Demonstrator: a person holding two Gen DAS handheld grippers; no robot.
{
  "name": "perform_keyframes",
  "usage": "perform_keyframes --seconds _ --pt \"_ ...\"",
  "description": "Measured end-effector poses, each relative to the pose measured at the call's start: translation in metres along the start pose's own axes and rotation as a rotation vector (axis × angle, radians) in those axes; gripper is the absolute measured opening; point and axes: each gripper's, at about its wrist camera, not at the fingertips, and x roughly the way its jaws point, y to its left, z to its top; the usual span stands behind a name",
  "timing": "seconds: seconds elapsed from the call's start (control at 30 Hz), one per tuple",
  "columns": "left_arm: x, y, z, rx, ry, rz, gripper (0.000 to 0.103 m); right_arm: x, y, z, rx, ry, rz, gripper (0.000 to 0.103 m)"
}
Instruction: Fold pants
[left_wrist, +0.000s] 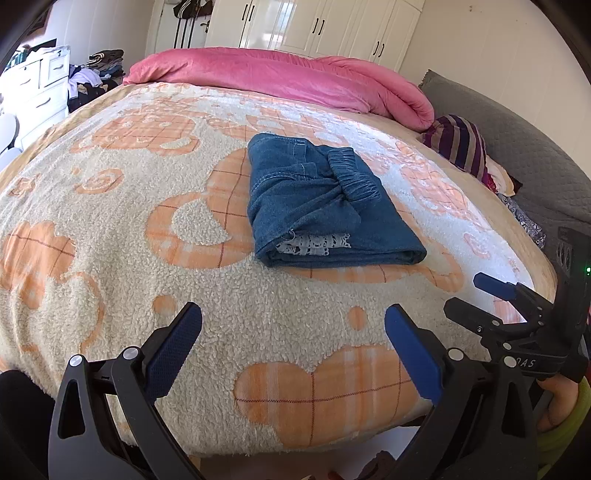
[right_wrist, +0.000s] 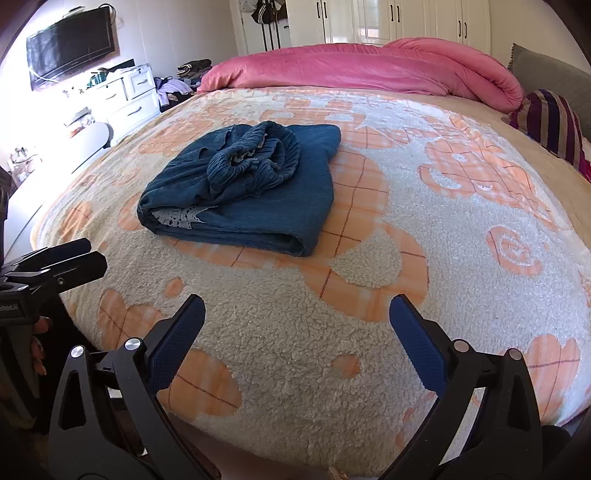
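Note:
Blue denim pants (left_wrist: 325, 206) lie folded into a compact bundle on the fleece bed blanket (left_wrist: 110, 206), elastic waistband on top and a bit of white lace showing at the near edge. They also show in the right wrist view (right_wrist: 251, 195). My left gripper (left_wrist: 293, 323) is open and empty above the bed's near edge, well short of the pants. My right gripper (right_wrist: 297, 314) is open and empty, also short of the pants. The right gripper shows at the right in the left wrist view (left_wrist: 476, 295); the left gripper shows at the left in the right wrist view (right_wrist: 90, 254).
A pink duvet (left_wrist: 280, 77) is bunched along the far side of the bed. A striped pillow (left_wrist: 458, 144) and grey headboard cushion (left_wrist: 517, 147) lie at the right. White drawers (left_wrist: 40, 92) with clothes piles stand left; wardrobes (left_wrist: 325, 29) behind. A wall TV (right_wrist: 70, 44) hangs at left.

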Motion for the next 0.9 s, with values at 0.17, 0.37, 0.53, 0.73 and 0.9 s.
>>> perform_keyframes --seconds 0.17,0.37,0.53,0.73,0.9 --pt "-0.0009 0.0000 0.0004 -0.003 -0.003 0.004 0.099 0.0001 0.0000 -0.0002 0.001 0.001 -0.001 0.094" --pt "-0.0016 -0.0008 0.0009 -0.002 -0.003 0.007 0.099 0.0012 0.0002 -0.0017 0.006 0.004 -0.002 0.094" --pt "-0.0027 -0.0011 0.0012 -0.003 -0.004 0.011 0.099 0.0015 -0.0008 -0.0012 0.005 0.004 -0.001 0.094" --pt "-0.0031 -0.0002 0.0016 -0.007 -0.005 0.016 0.099 0.0015 -0.0013 -0.0010 0.004 0.004 -0.001 0.094" --pt "-0.0025 0.0001 0.0016 -0.009 -0.002 0.026 0.099 0.0017 -0.0018 -0.0014 0.007 0.006 -0.002 0.094"
